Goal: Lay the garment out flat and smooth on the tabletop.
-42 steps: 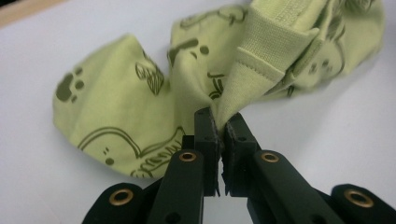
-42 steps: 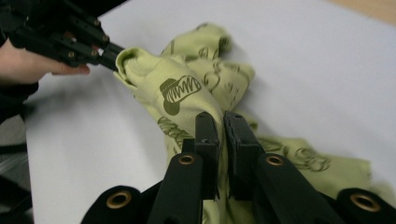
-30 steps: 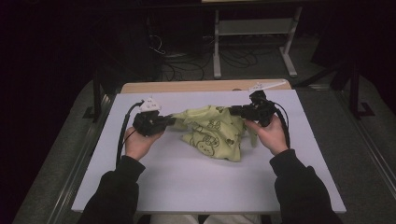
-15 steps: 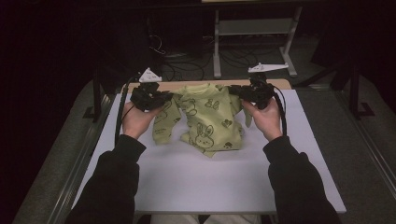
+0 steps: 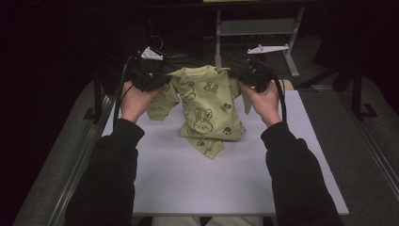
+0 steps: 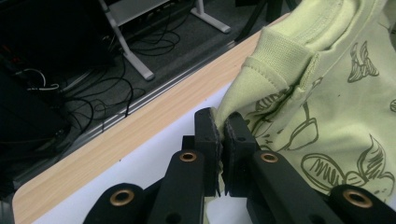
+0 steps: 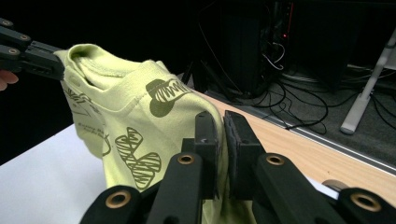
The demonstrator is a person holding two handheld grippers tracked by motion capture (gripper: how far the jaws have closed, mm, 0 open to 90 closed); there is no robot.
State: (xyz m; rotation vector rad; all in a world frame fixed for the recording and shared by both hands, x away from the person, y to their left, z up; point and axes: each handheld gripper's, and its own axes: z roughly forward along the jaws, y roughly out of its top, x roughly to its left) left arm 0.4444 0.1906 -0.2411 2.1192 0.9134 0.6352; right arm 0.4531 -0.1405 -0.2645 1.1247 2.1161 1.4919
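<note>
The left gripper (image 5: pixel 157 79) and right gripper (image 5: pixel 242 77) each pinch a shoulder of the green shirt (image 5: pixel 206 109) above the table (image 5: pixel 188 188) — keeping both level and taut lets it hang flat.

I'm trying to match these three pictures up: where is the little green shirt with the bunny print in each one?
High view: the green shirt hangs mid-picture between both hands, its hem on the white table.
Left gripper view: it takes up the right side, pinched by the fingers at its edge.
Right gripper view: left of centre, fabric clamped between the fingers.
Shared landmark: the table's wooden edge strip.
</note>
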